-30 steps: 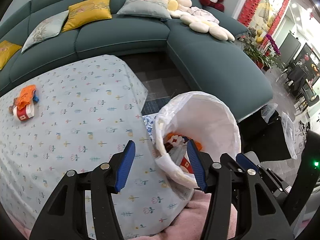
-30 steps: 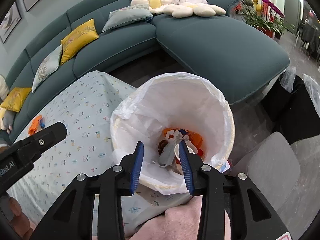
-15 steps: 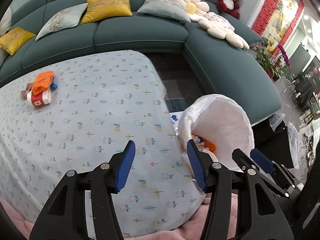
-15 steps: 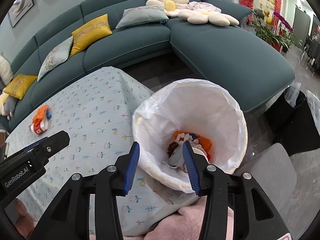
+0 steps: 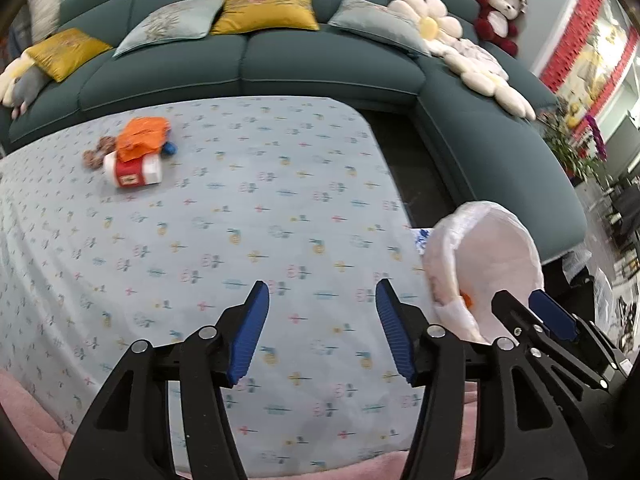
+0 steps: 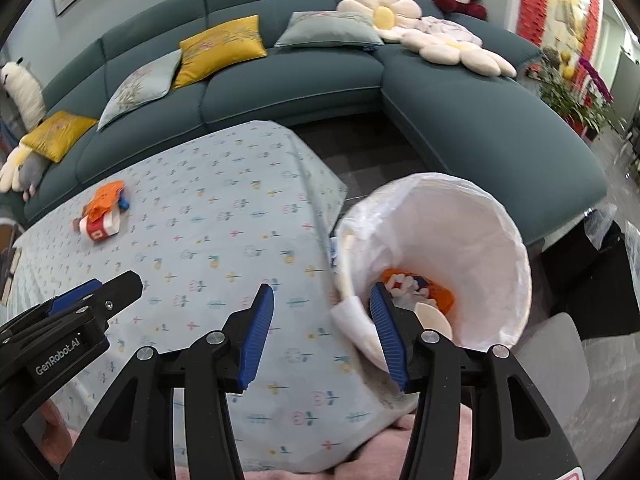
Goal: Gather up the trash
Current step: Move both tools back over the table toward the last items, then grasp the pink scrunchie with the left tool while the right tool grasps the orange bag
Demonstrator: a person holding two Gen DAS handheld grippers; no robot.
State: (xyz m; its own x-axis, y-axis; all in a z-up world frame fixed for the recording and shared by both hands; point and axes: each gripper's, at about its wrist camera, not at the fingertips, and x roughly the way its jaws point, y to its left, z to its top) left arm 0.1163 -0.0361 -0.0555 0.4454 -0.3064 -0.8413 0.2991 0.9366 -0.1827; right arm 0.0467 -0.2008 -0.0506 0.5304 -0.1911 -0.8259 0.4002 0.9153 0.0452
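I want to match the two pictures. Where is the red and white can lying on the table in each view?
Left wrist view: red and white can, upper left, under the orange wrapper.
Right wrist view: same can, far left, mid-height.
Shared landmark: white-lined trash bin.

Trash pile [image 5: 134, 152] lies far-left on table [image 5: 280, 208]; bin [image 6: 460, 240] off its right edge

We see pale-blue tablecloth [image 5: 240, 240] w/ small flower print, yellow/pink/teal. At 10 o'clock: orange wrapper [image 5: 142, 138] on a red-and-white container [image 5: 134, 170], blue bit beside. White bin liner [image 6: 452, 240] at 3 o'clock, orange scraps inside. Teal sofa [image 6: 288, 84] at 12, w/ mustard and grey-green cushions. Gripper pads [image 5: 246, 336] blue, frames black.
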